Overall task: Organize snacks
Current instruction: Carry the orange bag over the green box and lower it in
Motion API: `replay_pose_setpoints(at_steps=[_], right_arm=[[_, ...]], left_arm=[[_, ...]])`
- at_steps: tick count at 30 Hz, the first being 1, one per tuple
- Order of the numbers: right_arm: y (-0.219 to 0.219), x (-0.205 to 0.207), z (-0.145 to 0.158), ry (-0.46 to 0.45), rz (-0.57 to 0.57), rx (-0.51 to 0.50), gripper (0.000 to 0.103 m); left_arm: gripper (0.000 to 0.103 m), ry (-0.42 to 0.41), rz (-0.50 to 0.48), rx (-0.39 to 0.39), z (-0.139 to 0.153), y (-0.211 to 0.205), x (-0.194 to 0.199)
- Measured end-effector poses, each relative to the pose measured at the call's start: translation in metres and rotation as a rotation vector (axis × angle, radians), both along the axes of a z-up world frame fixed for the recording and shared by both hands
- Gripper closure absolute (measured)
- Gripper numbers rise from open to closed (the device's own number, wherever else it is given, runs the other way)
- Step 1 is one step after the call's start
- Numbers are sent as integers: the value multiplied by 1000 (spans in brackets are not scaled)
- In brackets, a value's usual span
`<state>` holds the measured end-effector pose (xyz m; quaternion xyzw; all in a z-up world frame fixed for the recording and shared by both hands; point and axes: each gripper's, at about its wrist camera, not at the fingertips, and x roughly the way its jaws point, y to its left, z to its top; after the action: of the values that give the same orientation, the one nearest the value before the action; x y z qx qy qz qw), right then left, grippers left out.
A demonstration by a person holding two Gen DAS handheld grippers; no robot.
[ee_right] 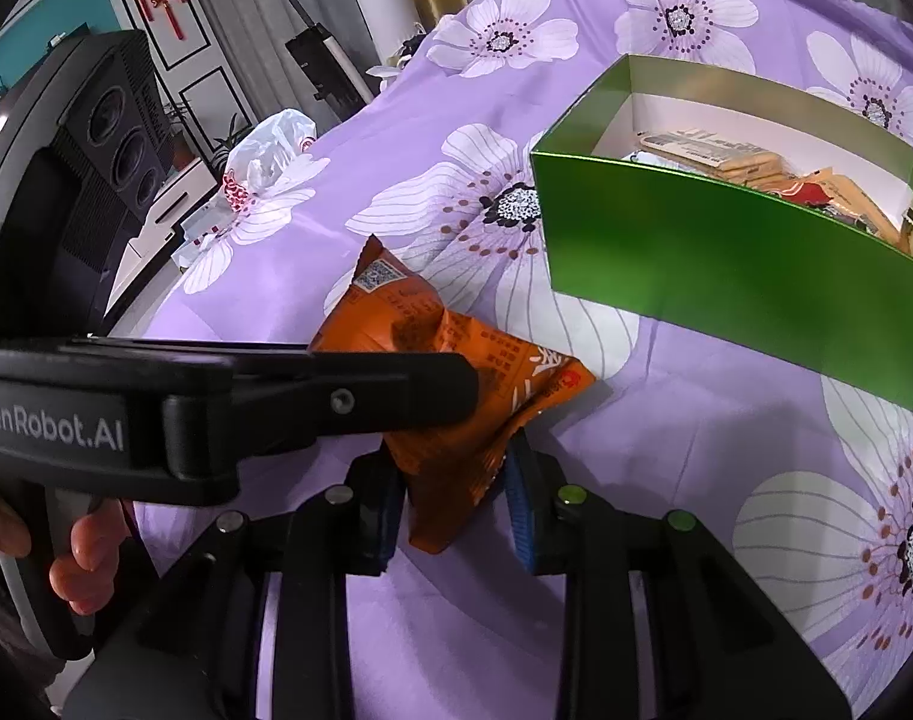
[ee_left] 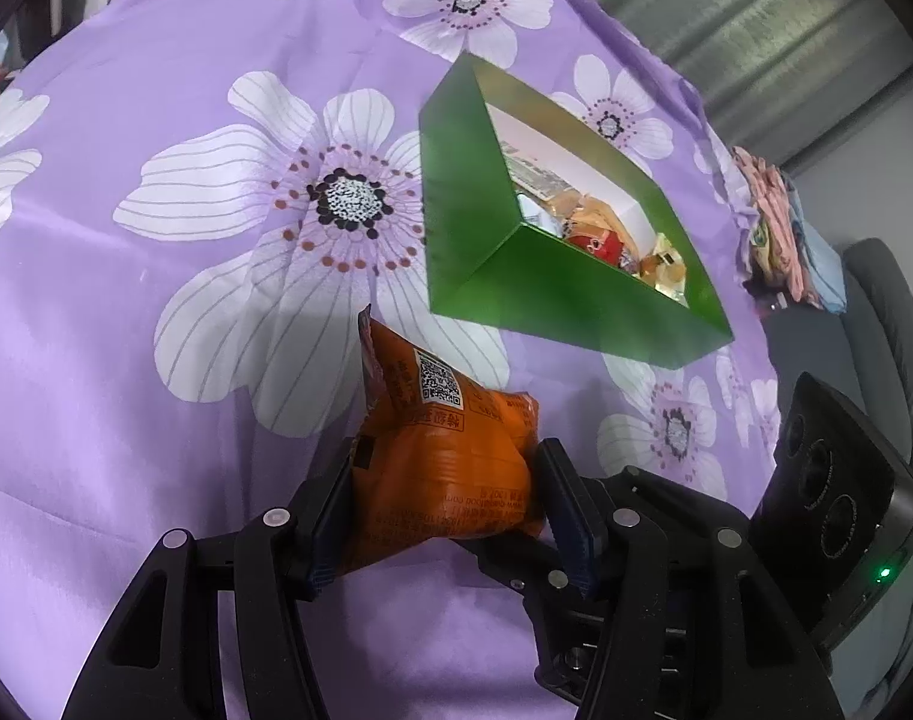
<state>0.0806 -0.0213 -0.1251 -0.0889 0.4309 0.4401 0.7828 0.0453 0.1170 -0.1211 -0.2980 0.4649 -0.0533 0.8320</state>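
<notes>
The crinkled orange foil snack packet [ee_left: 438, 456] was clamped in both tools at once. The left gripper [ee_left: 444, 504] had its fingers [ee_left: 330, 516] pressed on the packet's two flanks, squeezing its lower half. The right gripper [ee_right: 453, 498] had its blue-padded fingers [ee_right: 519, 504] closed narrowly on the packet's bottom corner, which was pinched thin between them. Such a double hold suggested a handover, or a steadying of a puffy, slippery bag before it went into the box.

The packet hung just above the purple cloth with white flowers [ee_left: 156, 312] that covered the desk, in front of the green cardboard box [ee_left: 504, 276] and apart from it. Its long axis rose away from the fingers, with the crimped top end and square printed code tilted towards the box's near wall.

Inside the box, other wrapped snacks [ee_left: 600, 240] lay heaped at one end. Beyond the box, off the cloth's edge, sat a crumpled white plastic bag [ee_right: 270, 150].
</notes>
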Motion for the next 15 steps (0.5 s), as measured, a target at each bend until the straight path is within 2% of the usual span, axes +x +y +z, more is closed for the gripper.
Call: replay_pose_setpoints(at_steps=[15], right_arm=[[-19, -10, 20, -51, -19, 31, 73]], left_arm=[[45, -48, -32, 32, 28, -21, -5]])
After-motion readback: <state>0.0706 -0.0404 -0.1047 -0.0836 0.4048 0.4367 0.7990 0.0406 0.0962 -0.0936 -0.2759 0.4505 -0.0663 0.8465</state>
